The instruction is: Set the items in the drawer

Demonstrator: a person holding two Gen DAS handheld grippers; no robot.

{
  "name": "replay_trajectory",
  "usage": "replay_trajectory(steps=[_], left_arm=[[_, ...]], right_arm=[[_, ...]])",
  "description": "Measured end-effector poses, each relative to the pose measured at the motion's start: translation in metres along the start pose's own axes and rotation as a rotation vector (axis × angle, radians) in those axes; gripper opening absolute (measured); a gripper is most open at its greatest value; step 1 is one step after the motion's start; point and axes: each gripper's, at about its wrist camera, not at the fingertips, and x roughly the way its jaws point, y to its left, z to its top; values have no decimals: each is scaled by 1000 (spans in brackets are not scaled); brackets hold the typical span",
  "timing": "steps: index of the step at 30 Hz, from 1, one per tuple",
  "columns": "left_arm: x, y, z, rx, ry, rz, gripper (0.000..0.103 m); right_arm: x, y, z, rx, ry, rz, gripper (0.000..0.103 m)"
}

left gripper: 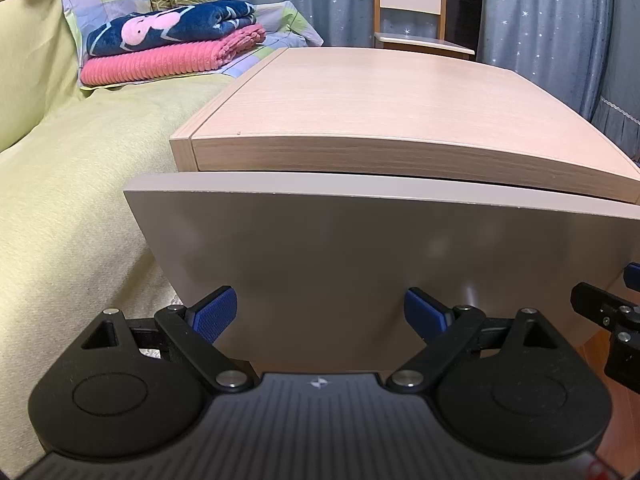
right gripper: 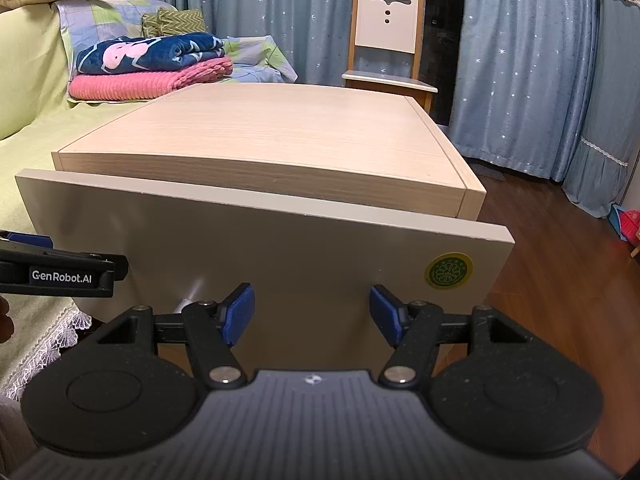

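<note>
A light wood nightstand point(left gripper: 360, 92) point(right gripper: 272, 128) stands beside a bed. Its grey-beige drawer front point(left gripper: 360, 248) point(right gripper: 260, 256) sits a little out from the cabinet, with only a narrow gap behind its top edge. The drawer's inside is hidden. My left gripper point(left gripper: 320, 316) is open, its blue pads close to the lower drawer front with nothing between them. My right gripper point(right gripper: 312, 314) is open too, facing the same panel further right, near a round green sticker point(right gripper: 448, 270). A shiny knob point(right gripper: 188, 300) shows partly behind the right gripper's left finger.
A bed with a green cover point(left gripper: 68, 184) lies to the left, with folded pink and blue blankets point(left gripper: 172, 46) on it. A white chair point(right gripper: 386, 44) and blue star curtains point(right gripper: 520, 60) stand behind. Wooden floor point(right gripper: 560, 280) lies to the right.
</note>
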Motion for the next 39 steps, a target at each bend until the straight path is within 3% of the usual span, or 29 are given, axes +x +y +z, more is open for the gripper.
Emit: replay_trajectory(steps=[39], left_arm=[[20,4,14,-22,7,-7,92]], right_arm=[[9,3,7,4,-4,-14,64]])
